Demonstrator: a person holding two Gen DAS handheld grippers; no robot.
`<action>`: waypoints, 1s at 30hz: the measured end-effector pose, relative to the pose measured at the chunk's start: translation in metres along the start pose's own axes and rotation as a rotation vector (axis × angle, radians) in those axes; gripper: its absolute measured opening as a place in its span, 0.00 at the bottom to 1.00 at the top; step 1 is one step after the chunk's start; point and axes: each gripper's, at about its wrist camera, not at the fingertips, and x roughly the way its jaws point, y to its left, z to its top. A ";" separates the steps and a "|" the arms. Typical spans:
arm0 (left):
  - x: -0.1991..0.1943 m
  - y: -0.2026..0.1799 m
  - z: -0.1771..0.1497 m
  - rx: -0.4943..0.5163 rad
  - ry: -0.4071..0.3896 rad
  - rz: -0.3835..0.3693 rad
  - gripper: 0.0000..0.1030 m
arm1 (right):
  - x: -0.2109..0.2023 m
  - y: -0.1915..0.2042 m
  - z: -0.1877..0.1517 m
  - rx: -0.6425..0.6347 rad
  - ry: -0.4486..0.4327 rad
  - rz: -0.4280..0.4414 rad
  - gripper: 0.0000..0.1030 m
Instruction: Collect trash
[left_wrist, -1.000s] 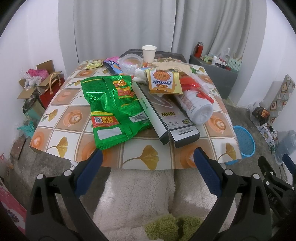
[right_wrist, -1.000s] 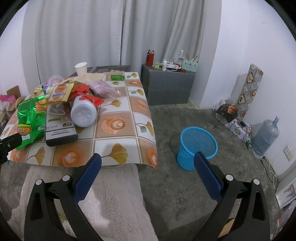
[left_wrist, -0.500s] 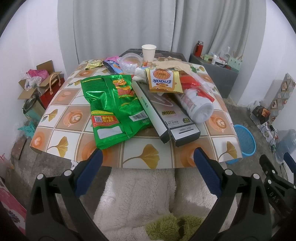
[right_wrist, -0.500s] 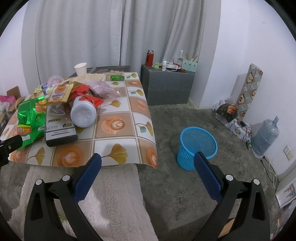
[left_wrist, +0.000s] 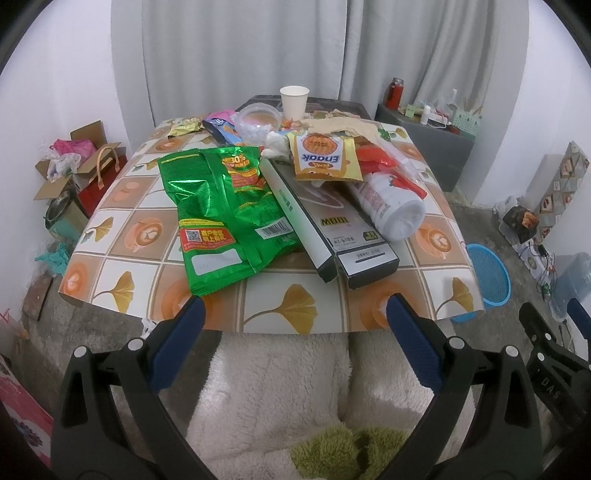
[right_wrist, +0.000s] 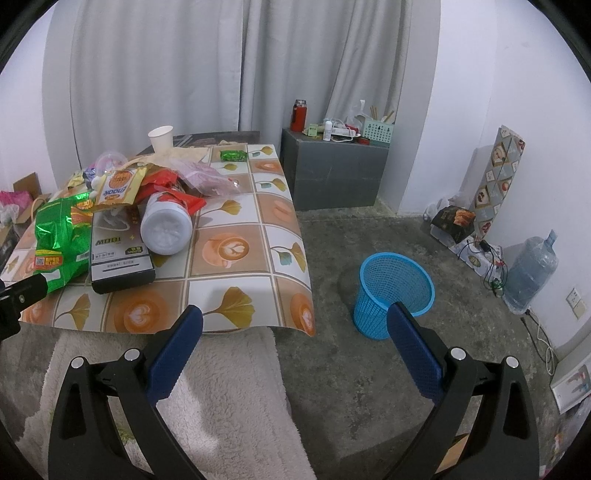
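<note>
Trash lies heaped on a low table (left_wrist: 280, 310) with a leaf-patterned cloth: a green snack bag (left_wrist: 225, 214), a long black and white box (left_wrist: 332, 225), a white bottle on its side (left_wrist: 391, 206), an orange Enaak packet (left_wrist: 323, 157) and a paper cup (left_wrist: 294, 100). My left gripper (left_wrist: 293, 314) hangs open just short of the table's near edge, holding nothing. My right gripper (right_wrist: 293, 321) is open and empty too, between the table corner and a blue mesh basket (right_wrist: 393, 291) standing on the floor. The same pile shows in the right wrist view, with the green bag (right_wrist: 59, 236) and bottle (right_wrist: 166, 229).
A fluffy white rug (left_wrist: 280, 391) lies under both grippers. Cardboard boxes and bags (left_wrist: 77, 166) sit left of the table. A grey cabinet (right_wrist: 332, 173) with small items stands by the curtain. A water jug (right_wrist: 528, 273) and cables lie along the right wall.
The left gripper has crept slightly forward and up, so the table sits a little lower in view. The right gripper has barely moved. Both stay open.
</note>
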 end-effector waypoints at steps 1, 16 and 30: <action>0.000 -0.001 0.000 -0.001 0.000 0.001 0.92 | 0.000 0.000 0.000 0.000 0.000 0.000 0.94; 0.003 0.000 -0.003 -0.003 0.015 0.003 0.92 | 0.002 0.000 0.002 0.005 0.003 -0.001 0.94; -0.003 0.007 0.023 0.041 -0.127 -0.114 0.92 | 0.014 0.000 0.012 0.039 -0.056 0.082 0.94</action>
